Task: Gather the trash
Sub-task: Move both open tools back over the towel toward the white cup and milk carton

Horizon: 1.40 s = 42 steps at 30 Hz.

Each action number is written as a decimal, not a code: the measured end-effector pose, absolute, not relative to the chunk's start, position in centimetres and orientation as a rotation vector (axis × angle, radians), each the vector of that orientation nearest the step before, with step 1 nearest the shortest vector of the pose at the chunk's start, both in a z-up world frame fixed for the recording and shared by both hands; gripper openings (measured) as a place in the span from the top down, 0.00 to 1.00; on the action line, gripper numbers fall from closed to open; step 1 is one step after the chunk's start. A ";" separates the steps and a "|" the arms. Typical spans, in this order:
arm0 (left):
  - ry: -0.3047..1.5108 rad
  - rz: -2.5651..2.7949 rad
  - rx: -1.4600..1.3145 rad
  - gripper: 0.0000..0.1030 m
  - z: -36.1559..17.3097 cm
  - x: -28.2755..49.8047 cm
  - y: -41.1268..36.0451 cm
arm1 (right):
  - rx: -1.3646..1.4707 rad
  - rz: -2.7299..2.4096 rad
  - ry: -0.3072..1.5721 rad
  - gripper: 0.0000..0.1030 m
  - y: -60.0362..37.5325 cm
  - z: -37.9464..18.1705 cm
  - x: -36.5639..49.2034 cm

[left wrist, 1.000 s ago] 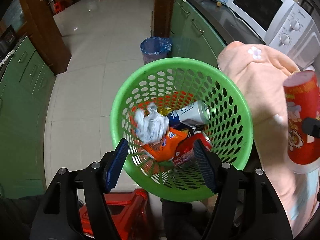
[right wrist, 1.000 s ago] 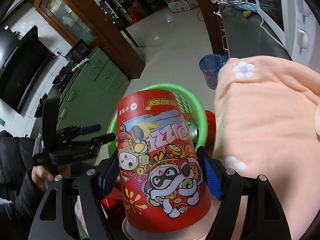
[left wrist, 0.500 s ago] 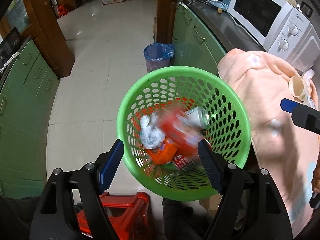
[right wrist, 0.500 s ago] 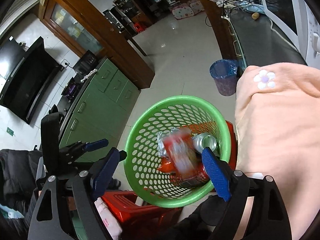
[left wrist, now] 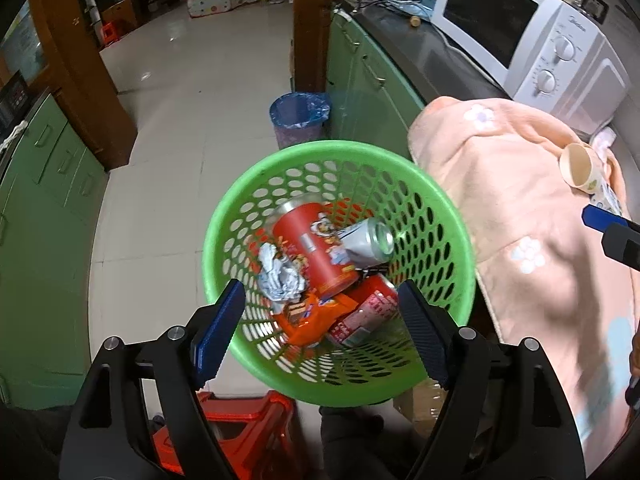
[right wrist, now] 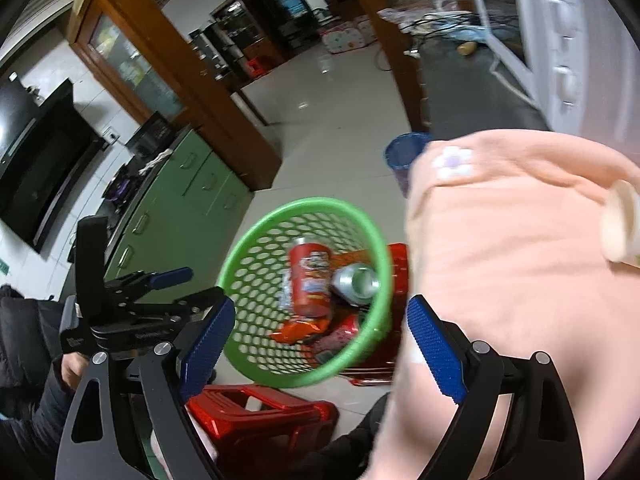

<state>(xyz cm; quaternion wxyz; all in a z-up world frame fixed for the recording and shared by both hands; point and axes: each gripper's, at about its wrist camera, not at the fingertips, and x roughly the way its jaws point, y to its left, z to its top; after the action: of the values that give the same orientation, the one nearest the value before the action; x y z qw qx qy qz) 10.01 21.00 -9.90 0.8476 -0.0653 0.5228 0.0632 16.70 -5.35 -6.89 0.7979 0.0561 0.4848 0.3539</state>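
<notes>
A green perforated basket (left wrist: 452, 240) (right wrist: 236, 264) holds trash: a red printed paper cup (left wrist: 316, 248) (right wrist: 310, 284) lying on its side, a silver can (left wrist: 370, 240) (right wrist: 356, 280), crumpled white paper (left wrist: 280, 276), an orange snack wrapper (left wrist: 308, 316) (right wrist: 298, 330) and a red can (left wrist: 366, 314). My left gripper (left wrist: 320, 332) is open and empty, just above the basket's near rim. My right gripper (right wrist: 320, 340) is open and empty over the basket's right edge. A small beige cup (left wrist: 578, 168) (right wrist: 620, 226) lies on the peach blanket (left wrist: 520, 208) (right wrist: 512, 280).
The blanket covers a surface on the right. A white microwave (left wrist: 532, 40) stands on the dark counter (left wrist: 420, 52) behind it. A blue-lined bin (left wrist: 300, 118) stands on the tiled floor. Red plastic stools (left wrist: 240, 432) (right wrist: 260, 412) sit below the basket. Green cabinets (left wrist: 40, 200) line the left.
The red paper cup left my right gripper, fell into the basket and now lies there on its side. My right gripper opened and has swung right toward the blanket.
</notes>
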 end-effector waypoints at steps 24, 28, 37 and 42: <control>1.076 -0.097 0.001 0.23 -7.7 14.9 9.4 | -0.090 0.386 1.063 0.17 -23.6 -7.5 19.8; 1.064 -0.164 0.035 0.23 -7.3 16.3 6.1 | -0.136 0.354 1.067 0.16 -25.2 -7.4 20.6; 1.070 -0.286 0.101 0.23 -7.7 19.1 -0.7 | -0.212 0.285 1.093 0.15 -29.1 -8.5 22.5; 1.081 -0.332 0.136 0.23 -8.3 20.6 -3.6 | -0.269 0.272 1.110 0.14 -30.7 -9.3 23.6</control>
<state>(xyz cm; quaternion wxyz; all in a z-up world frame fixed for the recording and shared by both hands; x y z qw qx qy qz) 20.57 -3.61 -8.30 0.8422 0.0645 0.5116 -0.1572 23.57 -30.67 -9.28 0.8325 -0.1269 0.5238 0.1284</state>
